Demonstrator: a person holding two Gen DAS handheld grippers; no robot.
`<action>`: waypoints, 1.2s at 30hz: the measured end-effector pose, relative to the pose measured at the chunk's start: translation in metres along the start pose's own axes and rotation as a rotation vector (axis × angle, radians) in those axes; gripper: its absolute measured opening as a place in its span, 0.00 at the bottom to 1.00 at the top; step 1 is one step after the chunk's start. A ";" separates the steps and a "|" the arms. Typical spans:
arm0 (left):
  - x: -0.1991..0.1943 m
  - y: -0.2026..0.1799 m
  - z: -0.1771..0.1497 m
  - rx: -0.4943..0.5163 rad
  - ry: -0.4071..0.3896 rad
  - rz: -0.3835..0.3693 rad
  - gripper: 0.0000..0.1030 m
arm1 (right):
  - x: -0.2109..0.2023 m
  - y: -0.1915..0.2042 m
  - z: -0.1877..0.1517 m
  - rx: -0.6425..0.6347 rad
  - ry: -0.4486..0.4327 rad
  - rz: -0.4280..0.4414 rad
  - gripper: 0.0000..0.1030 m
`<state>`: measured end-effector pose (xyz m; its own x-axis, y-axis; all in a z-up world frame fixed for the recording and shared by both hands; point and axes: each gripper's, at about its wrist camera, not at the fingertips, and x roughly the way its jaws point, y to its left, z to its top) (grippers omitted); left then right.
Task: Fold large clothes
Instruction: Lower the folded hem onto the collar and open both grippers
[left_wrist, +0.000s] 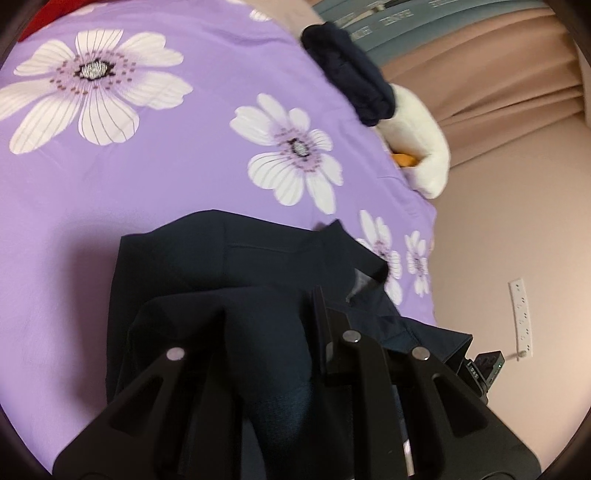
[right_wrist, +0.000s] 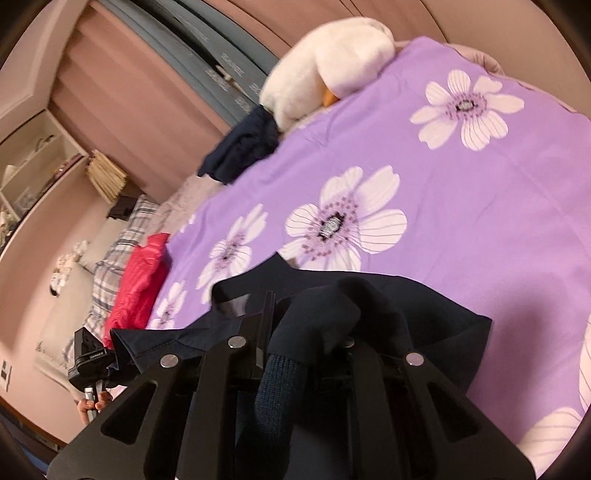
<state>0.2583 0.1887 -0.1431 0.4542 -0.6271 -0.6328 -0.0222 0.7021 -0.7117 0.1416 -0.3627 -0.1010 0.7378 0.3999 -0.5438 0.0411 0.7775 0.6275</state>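
Clearly, through the left wrist, the left gripper (left_wrist: 273, 325) pinches a bunched fold of the navy garment (left_wrist: 207, 258), which lies on the purple floral bedspread (left_wrist: 147, 166). My guess: the thick bunch may slip out mid-fold. A dark clothes pile (left_wrist: 351, 81) and white plush duck (left_wrist: 417, 147) sit well apart.

Through the right wrist, the right gripper (right_wrist: 306, 332) clamps the garment's other bunched part; a red cloth (right_wrist: 140, 280) lies aside.

- A bed with a purple flowered cover (right_wrist: 461, 192) fills most of the room.
- Pink curtains (left_wrist: 491, 70) hang behind the bed.
- A pink wall (left_wrist: 517, 206) holds a white power strip (left_wrist: 521, 317).
- Shelves (right_wrist: 33, 162) stand by the wall.
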 end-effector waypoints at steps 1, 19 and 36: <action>0.006 0.002 0.003 -0.006 0.007 0.009 0.14 | 0.006 -0.003 0.002 0.007 0.007 -0.008 0.15; 0.068 0.024 0.040 -0.110 0.080 0.079 0.16 | 0.066 -0.033 0.026 0.074 0.086 -0.107 0.15; 0.044 0.015 0.072 -0.141 -0.066 0.114 0.72 | 0.055 -0.042 0.058 0.284 0.062 0.010 0.62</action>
<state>0.3424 0.1958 -0.1593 0.4988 -0.5196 -0.6937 -0.1994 0.7101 -0.6753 0.2191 -0.4015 -0.1249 0.6965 0.4429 -0.5645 0.2275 0.6099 0.7591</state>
